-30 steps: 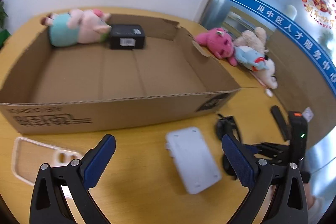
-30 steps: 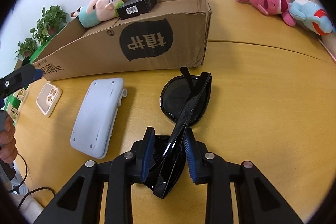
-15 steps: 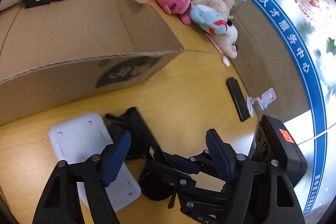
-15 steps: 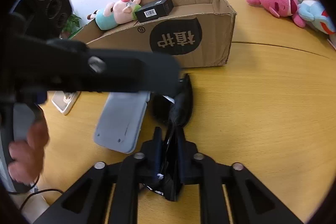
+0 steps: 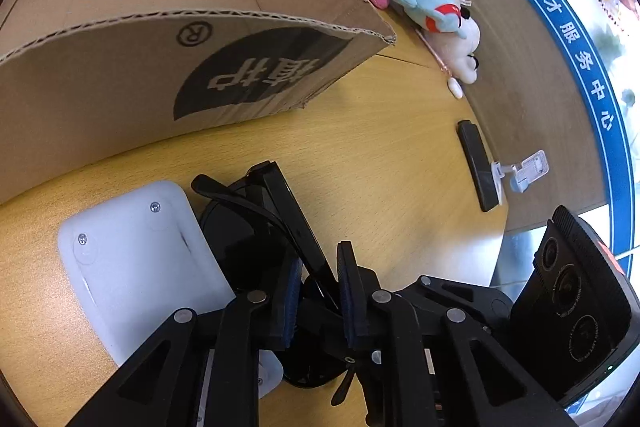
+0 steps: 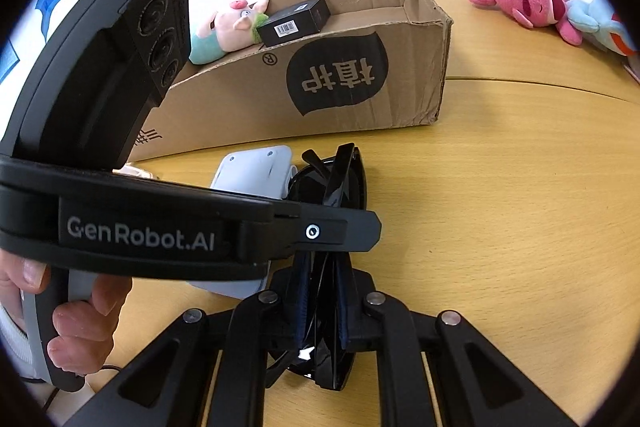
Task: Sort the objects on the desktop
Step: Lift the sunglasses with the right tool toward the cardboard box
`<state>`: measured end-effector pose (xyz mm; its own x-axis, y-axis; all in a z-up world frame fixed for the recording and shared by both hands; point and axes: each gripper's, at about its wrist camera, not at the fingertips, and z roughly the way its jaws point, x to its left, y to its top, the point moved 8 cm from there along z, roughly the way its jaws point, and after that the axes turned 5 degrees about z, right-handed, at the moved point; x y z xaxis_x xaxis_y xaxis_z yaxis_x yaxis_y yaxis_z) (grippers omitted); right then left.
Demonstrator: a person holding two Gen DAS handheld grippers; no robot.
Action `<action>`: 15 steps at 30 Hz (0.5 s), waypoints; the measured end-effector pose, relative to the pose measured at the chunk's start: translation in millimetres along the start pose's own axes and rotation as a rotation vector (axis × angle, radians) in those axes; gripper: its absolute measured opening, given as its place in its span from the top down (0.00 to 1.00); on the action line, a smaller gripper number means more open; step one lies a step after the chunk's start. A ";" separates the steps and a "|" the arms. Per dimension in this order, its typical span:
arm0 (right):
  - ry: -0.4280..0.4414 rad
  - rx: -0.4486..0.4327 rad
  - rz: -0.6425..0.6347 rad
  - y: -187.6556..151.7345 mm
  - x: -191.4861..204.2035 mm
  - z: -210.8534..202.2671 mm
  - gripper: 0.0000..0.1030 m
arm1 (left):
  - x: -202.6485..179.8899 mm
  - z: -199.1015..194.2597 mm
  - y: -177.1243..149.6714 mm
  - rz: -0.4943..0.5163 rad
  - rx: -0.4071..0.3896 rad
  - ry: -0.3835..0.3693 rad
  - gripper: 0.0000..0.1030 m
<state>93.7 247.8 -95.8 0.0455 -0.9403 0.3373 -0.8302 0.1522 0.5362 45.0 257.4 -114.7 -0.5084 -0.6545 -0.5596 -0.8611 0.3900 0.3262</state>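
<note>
Folded glossy black sunglasses (image 5: 276, 227) on the wooden table (image 5: 392, 147), both grippers closed on them. The left gripper (image 5: 318, 291) hides their lower rim; the right gripper (image 6: 322, 301) clamps the same end. Only the left view shows the slim black remote (image 5: 478, 167); only the right shows the pink pig plush (image 6: 224, 27) inside the brown cardboard box (image 6: 304, 83). A white rounded plastic case (image 5: 136, 259) touches the sunglasses.

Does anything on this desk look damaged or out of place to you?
Yes: the cardboard box has a torn, ragged top corner and creased wall. Also, both the left gripper and right gripper are clamped on the same black sunglasses.
</note>
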 end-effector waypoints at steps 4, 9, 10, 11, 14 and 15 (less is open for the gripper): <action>-0.004 -0.001 0.003 -1.9 2.9 -1.1 0.89 | 1.7 5.0 0.8 -0.001 -0.002 -0.008 0.86; -0.002 -0.020 0.010 1.4 3.2 -5.2 0.89 | -1.7 -1.2 5.2 0.025 -0.029 -0.004 0.90; -0.002 -0.030 0.007 3.4 4.2 -7.5 0.89 | -4.7 -5.1 7.6 0.033 -0.042 -0.008 0.90; -0.001 -0.037 0.004 6.0 3.8 -9.0 0.89 | -7.5 -9.7 10.0 0.044 -0.053 -0.003 0.91; 0.002 -0.070 -0.013 15.1 9.3 -19.5 0.89 | -16.2 -23.5 16.6 0.078 -0.087 0.009 0.93; 0.001 -0.080 -0.018 18.6 10.2 -22.1 0.89 | -19.3 -30.2 18.6 0.087 -0.101 0.008 0.93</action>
<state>91.0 247.7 -65.2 0.0605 -0.9426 0.3283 -0.7825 0.1594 0.6019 38.6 257.8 -74.9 -0.5807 -0.6264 -0.5200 -0.8098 0.3787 0.4480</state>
